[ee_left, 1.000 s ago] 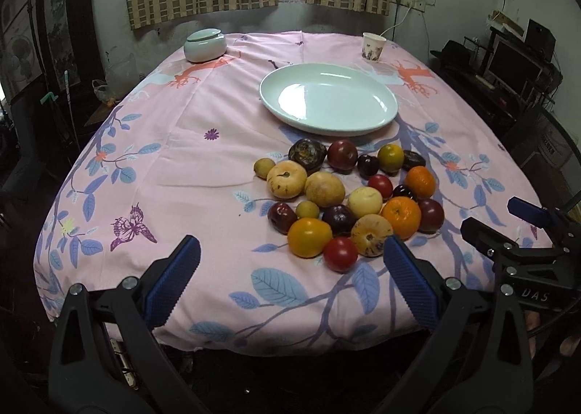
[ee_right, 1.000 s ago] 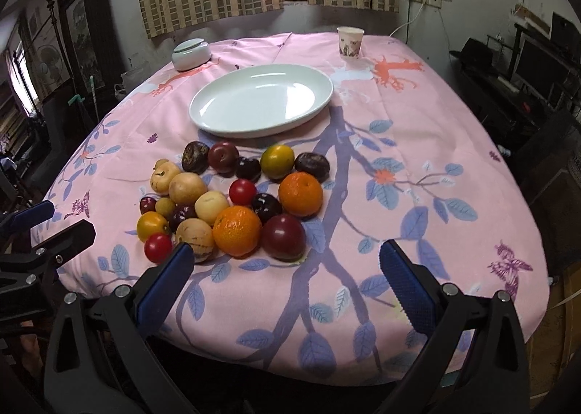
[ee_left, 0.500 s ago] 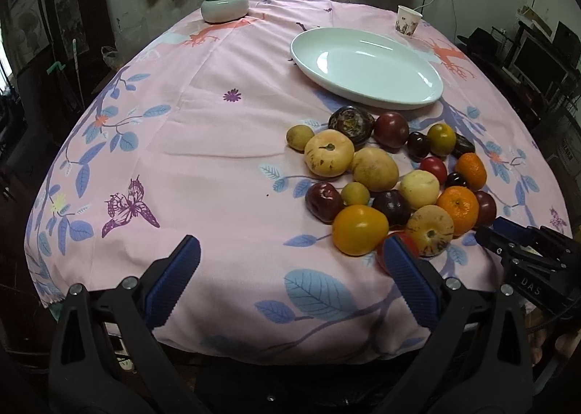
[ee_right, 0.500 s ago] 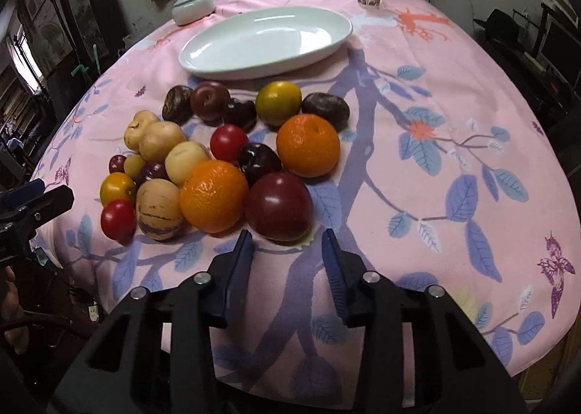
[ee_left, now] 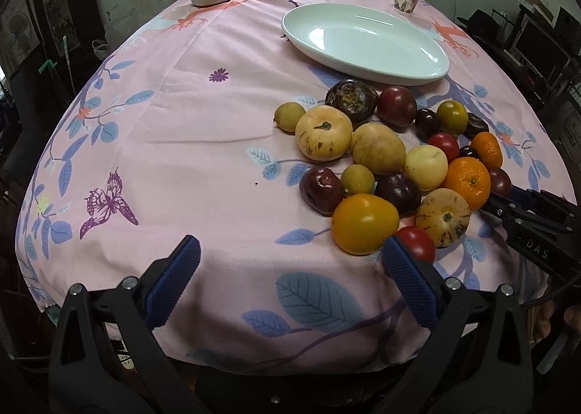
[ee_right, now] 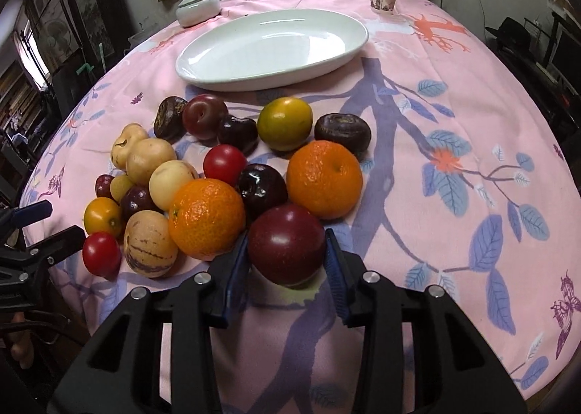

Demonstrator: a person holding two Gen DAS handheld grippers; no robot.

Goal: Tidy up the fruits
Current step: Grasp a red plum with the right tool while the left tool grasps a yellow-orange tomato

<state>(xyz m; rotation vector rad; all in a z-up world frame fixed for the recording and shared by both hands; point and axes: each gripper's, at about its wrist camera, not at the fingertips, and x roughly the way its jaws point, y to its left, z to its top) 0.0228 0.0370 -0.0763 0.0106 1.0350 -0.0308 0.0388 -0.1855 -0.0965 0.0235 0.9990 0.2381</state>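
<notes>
My right gripper point(ee_right: 287, 254) has its ribbed blue pads on either flank of a smooth, glossy dark-red plum point(ee_right: 286, 244), clamped on it at the near edge of the fruit pile point(ee_left: 392, 167). The plum sits on the soft pink floral tablecloth point(ee_right: 417, 145), touching a dimpled orange point(ee_right: 207, 218). My left gripper point(ee_left: 288, 281) stands wide apart over bare cloth, nothing between its pads. Beyond the fruits lies a shiny oval white plate point(ee_right: 272, 49), empty.

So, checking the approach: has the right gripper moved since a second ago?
Yes. The right gripper came forward and down to the dark red plum, nearer the white plate.
</notes>
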